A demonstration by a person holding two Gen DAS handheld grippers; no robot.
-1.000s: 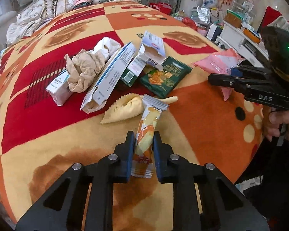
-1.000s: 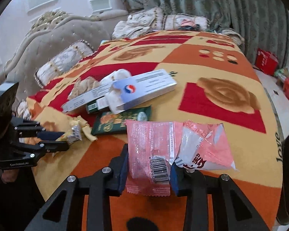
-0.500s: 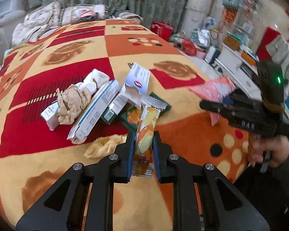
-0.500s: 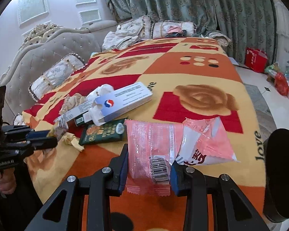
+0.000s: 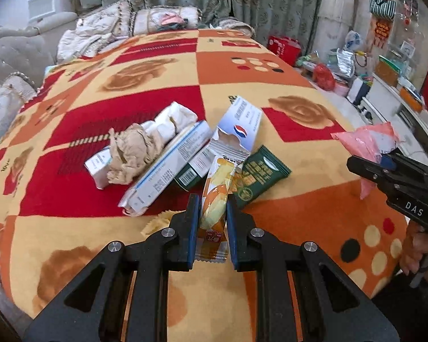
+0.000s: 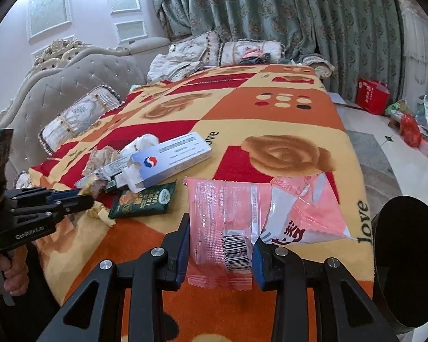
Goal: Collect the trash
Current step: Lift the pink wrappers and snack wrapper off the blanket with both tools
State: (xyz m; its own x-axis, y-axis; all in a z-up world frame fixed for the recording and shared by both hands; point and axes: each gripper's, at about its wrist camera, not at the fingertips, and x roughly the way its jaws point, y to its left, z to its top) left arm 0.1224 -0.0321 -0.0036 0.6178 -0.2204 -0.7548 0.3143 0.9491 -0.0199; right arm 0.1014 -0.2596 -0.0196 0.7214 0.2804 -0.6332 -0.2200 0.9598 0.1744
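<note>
Trash: orange snack wrapper (image 5: pixel 214 196) was pinched upright in the left gripper (image 5: pixel 213 213), above the blanket (image 5: pixel 157 85); pink wrapper (image 6: pixel 225 222) was clamped in the right gripper (image 6: pixel 221 245). Blue-white box (image 5: pixel 239 126), green packet (image 5: pixel 255 176) and crumpled paper (image 5: pixel 131 154) lay together on the blanket beyond.

Blanket (image 5: pixel 162 299) is done in loud red, orange and yellow checks with brown roses and dots. Orange-yellow snack wrapper (image 5: pixel 214 202), pink torn wrapper (image 6: pixel 228 222), dark green packet (image 5: pixel 256 176), blue-white box (image 6: pixel 174 156), beige crumpled paper (image 5: pixel 131 154); green patterned curtains (image 6: pixel 271 14) are seen behind.
</note>
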